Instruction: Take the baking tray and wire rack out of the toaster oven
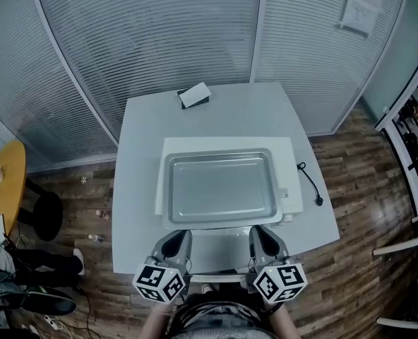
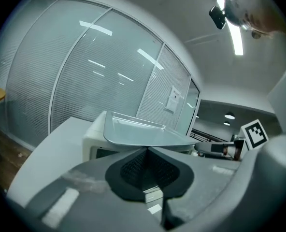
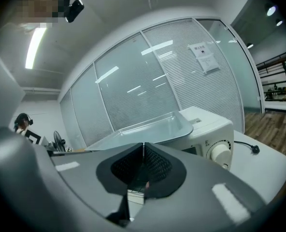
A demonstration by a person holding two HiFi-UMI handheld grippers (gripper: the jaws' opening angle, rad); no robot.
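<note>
Left gripper [image 1: 183,234] and right gripper [image 1: 260,230], fingers together, sit near the baking tray [image 1: 219,189] covering the toaster oven [image 1: 283,154].

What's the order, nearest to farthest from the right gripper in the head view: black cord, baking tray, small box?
1. baking tray, directly ahead.
2. black cord, off to the right.
3. small box, far back.

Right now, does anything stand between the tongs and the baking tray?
Nothing visible. The baking tray lies empty on top of the toaster oven, with the left tongs and right tongs before its near edge.
</note>
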